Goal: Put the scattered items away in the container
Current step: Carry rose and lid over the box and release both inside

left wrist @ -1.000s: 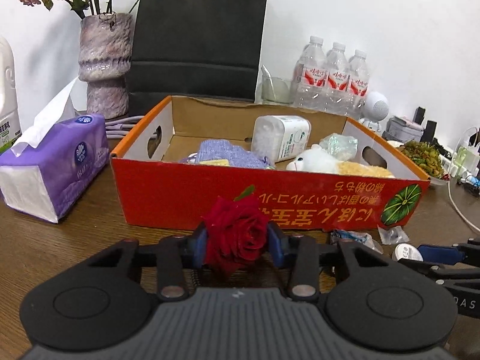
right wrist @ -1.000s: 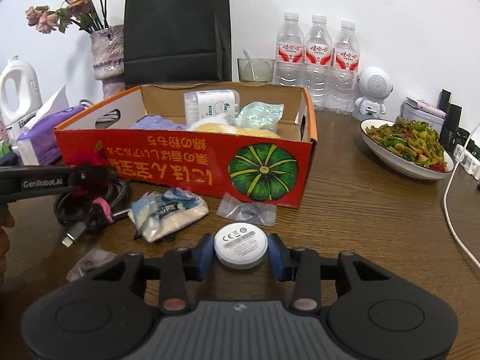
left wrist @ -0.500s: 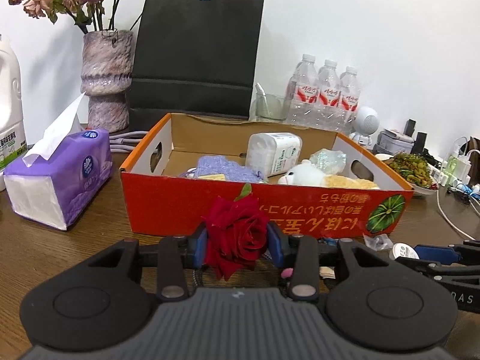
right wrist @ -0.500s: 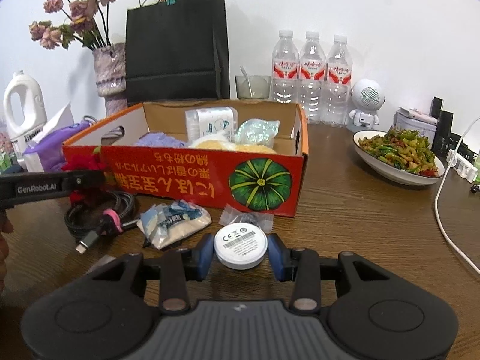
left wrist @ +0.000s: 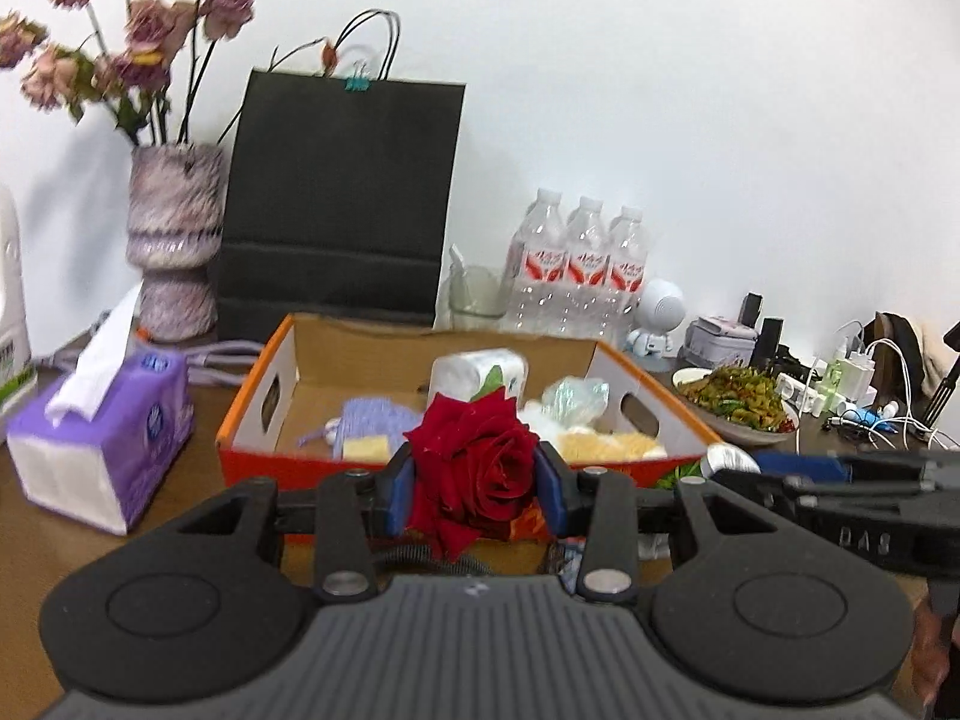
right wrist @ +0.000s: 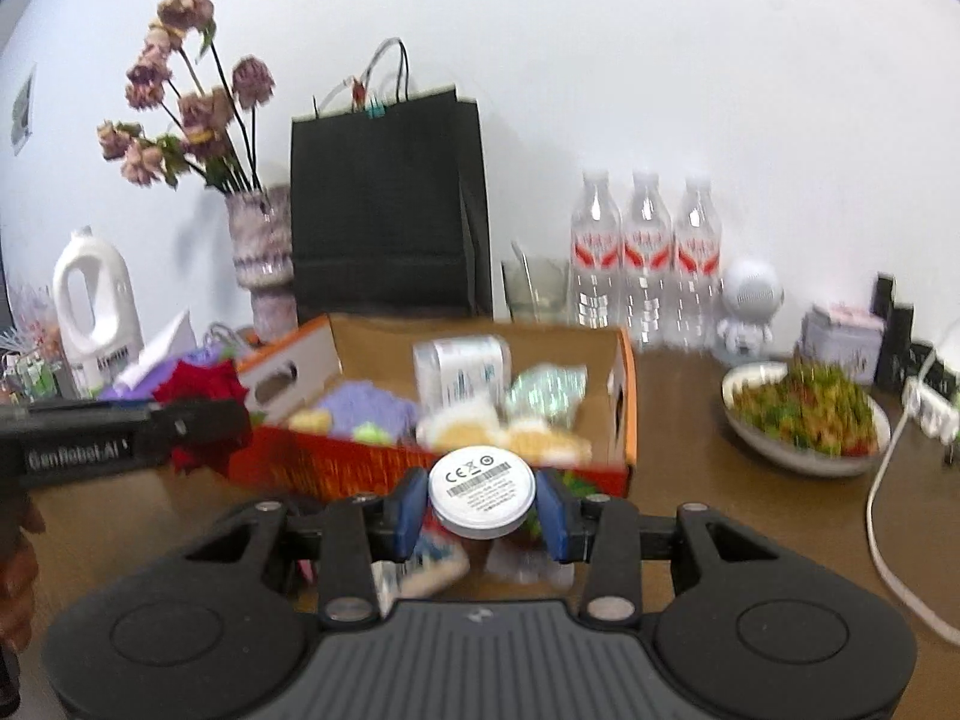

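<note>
Red artificial rose [left wrist: 480,468]: clamped between blue pads of left gripper [left wrist: 475,495], raised before orange cardboard box [left wrist: 258,378]; white round plastic disc [right wrist: 482,491]: pinched in right gripper [right wrist: 482,507], lifted near that box's front wall, above brown wooden table [right wrist: 708,480]

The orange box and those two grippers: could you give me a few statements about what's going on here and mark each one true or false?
1. The left gripper is shut on a red rose. True.
2. The right gripper holds a water bottle. False: it is shut on a round white disc; the three water bottles stand by the wall.
3. The orange box already has things in it. True.
4. The dish of green vegetables sits inside the box. False: it sits on the table, to the box's right.
5. The black paper bag lies flat on the table. False: it stands upright behind the box.
</note>
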Available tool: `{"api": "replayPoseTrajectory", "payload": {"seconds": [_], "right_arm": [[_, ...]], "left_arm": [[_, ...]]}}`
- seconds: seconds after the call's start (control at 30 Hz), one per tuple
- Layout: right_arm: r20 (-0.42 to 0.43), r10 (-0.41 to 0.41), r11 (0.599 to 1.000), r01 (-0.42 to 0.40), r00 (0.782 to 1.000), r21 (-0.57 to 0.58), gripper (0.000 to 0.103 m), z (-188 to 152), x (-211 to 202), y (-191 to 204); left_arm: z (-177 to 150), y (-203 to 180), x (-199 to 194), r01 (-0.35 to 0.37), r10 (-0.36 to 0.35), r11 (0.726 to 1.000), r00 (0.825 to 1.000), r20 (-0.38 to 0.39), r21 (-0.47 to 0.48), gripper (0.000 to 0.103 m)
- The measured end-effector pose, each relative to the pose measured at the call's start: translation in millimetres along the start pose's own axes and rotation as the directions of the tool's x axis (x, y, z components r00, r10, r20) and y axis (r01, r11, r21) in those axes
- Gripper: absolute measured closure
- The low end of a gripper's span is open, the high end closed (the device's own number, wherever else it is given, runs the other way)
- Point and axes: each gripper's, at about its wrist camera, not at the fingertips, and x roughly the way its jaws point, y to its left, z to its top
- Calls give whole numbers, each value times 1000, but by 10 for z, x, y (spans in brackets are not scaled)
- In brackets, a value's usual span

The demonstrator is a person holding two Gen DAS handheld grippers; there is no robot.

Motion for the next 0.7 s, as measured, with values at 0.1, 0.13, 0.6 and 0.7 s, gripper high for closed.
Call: {"api": "replayPoseTrajectory", "payload": {"seconds": [0.1,0.13,0.6,0.7], "right_arm": [[35,12,1000,-12,999,-4,65,183,36,28],[43,18,1000,-18,999,0,65,229,54,39],[37,47,996,-50,998,75,65,633,875,63],[11,43,997,-44,999,71,65,652,1076,74]], "left_arm": [[124,-11,38,13,-13,1000,1000,22,1,62],[159,-8,59,16,-16,1000,1000,28,-1,62],[493,331,744,-18,21,989,1000,18,-150,61],[491,361,896,-28,28,990,1000,0,-140,61]]}}
